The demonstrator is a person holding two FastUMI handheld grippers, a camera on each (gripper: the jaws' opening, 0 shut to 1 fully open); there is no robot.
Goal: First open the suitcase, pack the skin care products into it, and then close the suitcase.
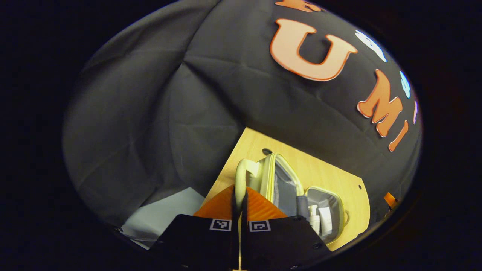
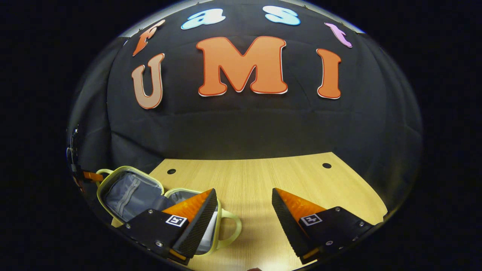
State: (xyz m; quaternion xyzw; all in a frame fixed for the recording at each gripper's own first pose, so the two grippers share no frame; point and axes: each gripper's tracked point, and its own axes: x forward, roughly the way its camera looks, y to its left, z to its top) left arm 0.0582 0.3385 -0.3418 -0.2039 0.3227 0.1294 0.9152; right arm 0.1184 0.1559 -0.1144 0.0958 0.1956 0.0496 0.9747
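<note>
The left gripper (image 1: 240, 203) is clamped on the lid handle (image 1: 241, 177) of the suitcase (image 1: 290, 188), which lies open on the wooden table (image 1: 324, 169); skin care products (image 1: 320, 220) lie in its base. The lid stands nearly upright, its long axis along the hinge. The thin handle may slip out and the lid may drop. The right gripper (image 2: 244, 218) hovers with fingers apart.

A light wooden table (image 2: 248, 180) with small dark holes stands against creased black cloth walls (image 2: 241, 128).
</note>
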